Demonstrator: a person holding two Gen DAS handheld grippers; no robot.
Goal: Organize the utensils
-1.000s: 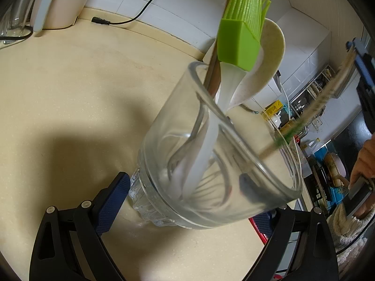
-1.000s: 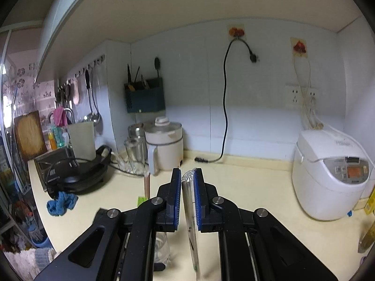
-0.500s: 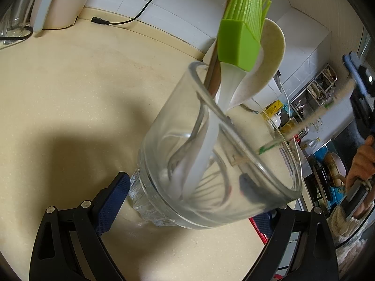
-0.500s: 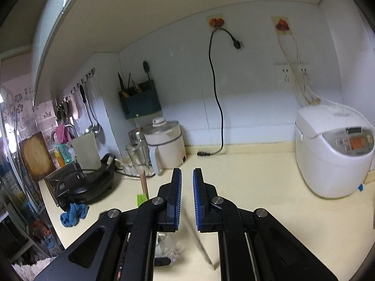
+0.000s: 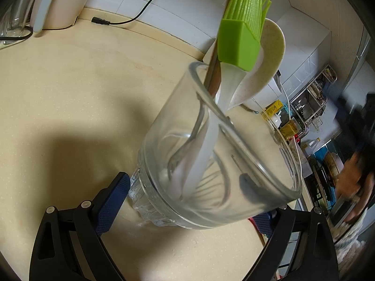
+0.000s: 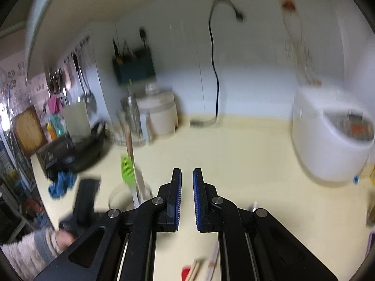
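Clear glass cup (image 5: 211, 164) with ribbed base, centre frame. Lime green silicone brush (image 5: 241, 32), translucent white handle. Cream speckled spoon (image 5: 269, 53) behind it. Brown wooden stick (image 5: 213, 75) at the cup rim. Pale yellow countertop (image 5: 70, 82). White tiled wall (image 5: 187, 7), black cable (image 5: 140, 14). Black grippers with blue textured pads (image 6: 177, 196). White rice cooker (image 6: 328, 140) at right, blue cloth (image 6: 61, 185) lower left.

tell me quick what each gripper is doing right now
Left gripper: closed on the glass jar of utensils.
Right gripper: shut, nothing between its pads.
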